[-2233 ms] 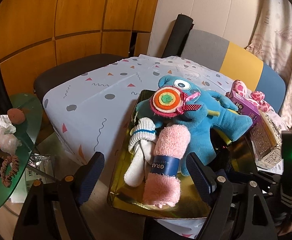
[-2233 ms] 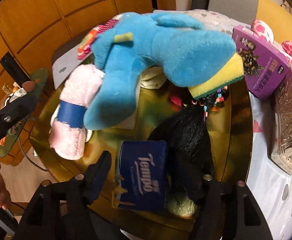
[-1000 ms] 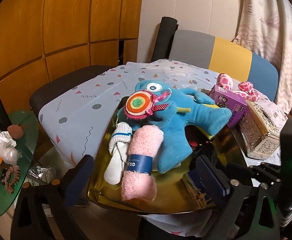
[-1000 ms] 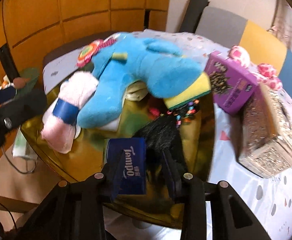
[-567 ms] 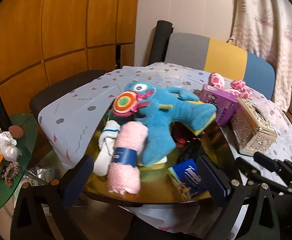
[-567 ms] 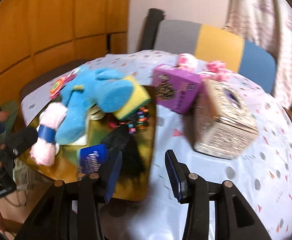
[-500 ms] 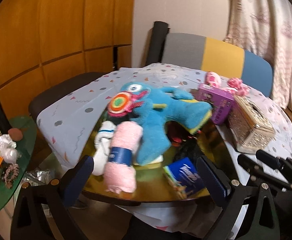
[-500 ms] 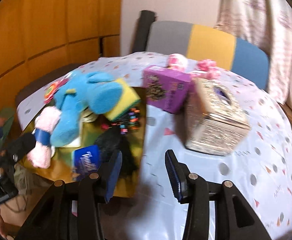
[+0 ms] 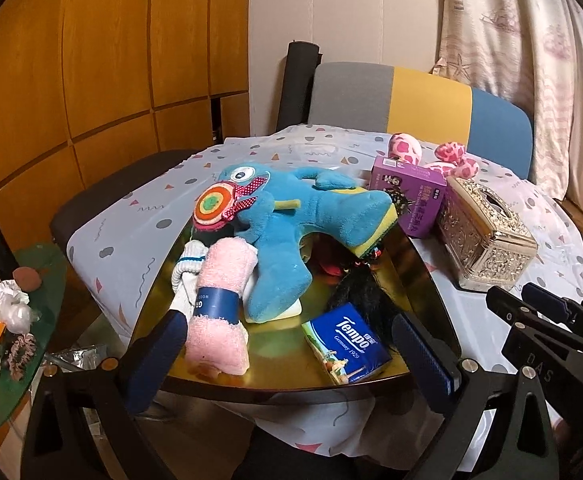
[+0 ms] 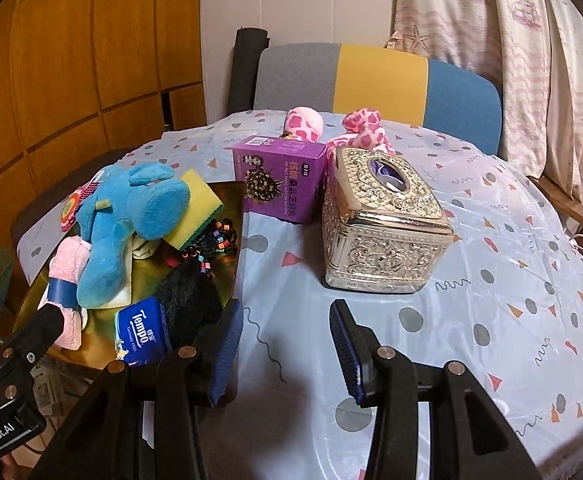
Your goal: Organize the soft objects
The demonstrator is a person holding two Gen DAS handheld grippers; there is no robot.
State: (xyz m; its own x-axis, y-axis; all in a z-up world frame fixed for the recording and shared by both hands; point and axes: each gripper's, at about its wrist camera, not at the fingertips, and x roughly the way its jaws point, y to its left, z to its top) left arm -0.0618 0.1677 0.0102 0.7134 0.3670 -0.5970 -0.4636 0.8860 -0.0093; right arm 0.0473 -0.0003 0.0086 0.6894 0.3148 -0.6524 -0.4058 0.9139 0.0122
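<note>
A gold tray (image 9: 275,372) at the table's near left corner holds a blue plush monster (image 9: 291,216), a rolled pink towel (image 9: 219,312), white socks (image 9: 187,268), a yellow sponge (image 10: 199,204), a black hairy piece (image 9: 363,292) and a blue Tempo tissue pack (image 9: 347,344). My left gripper (image 9: 289,356) stands wide open just short of the tray's front edge, with nothing between its pads. To the tray's right, my right gripper (image 10: 286,346) hangs open over the bare tablecloth, holding nothing. A pink spotted plush (image 10: 355,128) lies at the back.
A purple box (image 10: 279,184) and an ornate silver tissue box (image 10: 379,224) stand right of the tray on the patterned tablecloth (image 10: 511,280). A grey, yellow and blue chair back (image 10: 375,76) is behind. A green glass side table (image 9: 7,344) with clutter is at the left.
The right gripper has drawn off the Tempo pack, which now lies on the tray, and has swung right over the tablecloth. The left gripper has backed away from the tray.
</note>
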